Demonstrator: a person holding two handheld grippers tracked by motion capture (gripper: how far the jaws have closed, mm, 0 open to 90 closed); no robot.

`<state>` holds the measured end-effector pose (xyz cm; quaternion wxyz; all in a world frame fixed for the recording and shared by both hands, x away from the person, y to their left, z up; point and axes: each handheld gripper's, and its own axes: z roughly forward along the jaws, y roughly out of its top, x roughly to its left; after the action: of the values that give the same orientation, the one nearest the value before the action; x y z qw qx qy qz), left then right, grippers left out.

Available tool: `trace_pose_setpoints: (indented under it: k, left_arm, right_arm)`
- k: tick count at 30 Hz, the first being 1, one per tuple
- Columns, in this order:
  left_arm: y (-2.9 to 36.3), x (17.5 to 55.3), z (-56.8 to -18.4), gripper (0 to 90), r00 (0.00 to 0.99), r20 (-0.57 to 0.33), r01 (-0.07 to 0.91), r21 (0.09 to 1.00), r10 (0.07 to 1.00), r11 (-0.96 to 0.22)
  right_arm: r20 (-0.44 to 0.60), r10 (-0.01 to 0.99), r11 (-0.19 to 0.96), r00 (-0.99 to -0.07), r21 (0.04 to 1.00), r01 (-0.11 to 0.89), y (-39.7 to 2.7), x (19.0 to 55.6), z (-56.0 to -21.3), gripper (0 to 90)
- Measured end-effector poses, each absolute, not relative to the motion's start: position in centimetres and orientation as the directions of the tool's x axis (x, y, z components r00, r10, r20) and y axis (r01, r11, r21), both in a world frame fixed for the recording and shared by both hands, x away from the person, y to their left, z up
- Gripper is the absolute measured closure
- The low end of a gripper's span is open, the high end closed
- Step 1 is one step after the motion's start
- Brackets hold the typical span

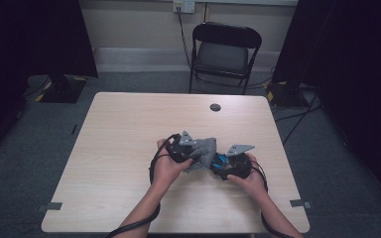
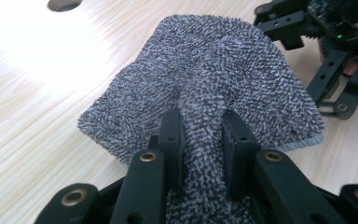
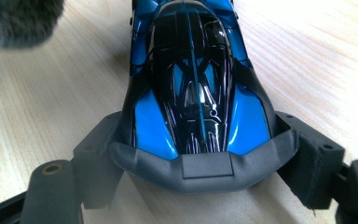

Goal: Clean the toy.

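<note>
A grey fluffy cloth point(image 1: 207, 148) lies bunched on the wooden table point(image 1: 124, 134) between my two hands. My left gripper point(image 1: 191, 154) is shut on a pinched fold of the cloth point(image 2: 205, 70), which rises between the two black jaws of that gripper point(image 2: 200, 133). A glossy blue and black toy car point(image 3: 193, 84) sits on the table, and my right gripper point(image 3: 200, 161) is shut on its grey end, one pad point(image 3: 98, 151) on each side. In the high view the car point(image 1: 221, 160) peeks out just left of my right gripper point(image 1: 226, 167), half under the cloth. A corner of the cloth point(image 3: 14, 18) hangs at the top left of the right gripper view.
A round cable hole point(image 1: 215, 107) sits near the table's far edge. Behind the table stands a black folding chair point(image 1: 225, 49). A dark stand base point(image 1: 62, 89) is on the floor at far left, and cables point(image 1: 297, 114) run across the floor at right.
</note>
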<state>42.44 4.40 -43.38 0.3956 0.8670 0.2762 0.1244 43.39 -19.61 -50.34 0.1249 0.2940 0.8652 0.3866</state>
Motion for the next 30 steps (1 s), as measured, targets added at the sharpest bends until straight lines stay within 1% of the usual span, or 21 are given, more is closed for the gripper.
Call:
trace_pose_setpoints:
  k: [7,11,14,16,21,30]
  left_arm:
    - [2.3,42.1,-43.4,72.9,0.846,0.014,0.344,0.748,0.532,-0.567]
    - [1.0,41.9,-43.8,72.8,0.868,0.019,0.330,0.723,0.496,-0.607]
    - [0.0,42.0,-44.1,72.8,0.881,0.040,0.312,0.700,0.471,-0.643]
    - [-0.6,42.4,-44.6,72.8,0.884,0.040,0.319,0.676,0.465,-0.664]
    - [-1.1,42.6,-45.1,72.8,0.884,0.037,0.327,0.662,0.466,-0.674]
    - [-1.1,42.6,-45.1,72.8,0.881,0.042,0.330,0.660,0.471,-0.675]
  right_arm:
    - [0.010,0.603,0.530,-0.798,0.743,0.409,-19.6,43.5,-50.3,23.6]
    - [0.009,0.602,0.530,-0.798,0.743,0.408,-19.6,43.5,-50.3,23.6]
    - [0.008,0.603,0.530,-0.798,0.744,0.408,-19.6,43.5,-50.3,23.6]
    - [0.008,0.603,0.530,-0.798,0.744,0.408,-19.6,43.4,-50.3,23.6]
    - [0.008,0.603,0.530,-0.798,0.744,0.408,-19.6,43.5,-50.3,23.6]
    - [0.008,0.602,0.530,-0.798,0.744,0.407,-19.6,43.5,-50.3,23.6]
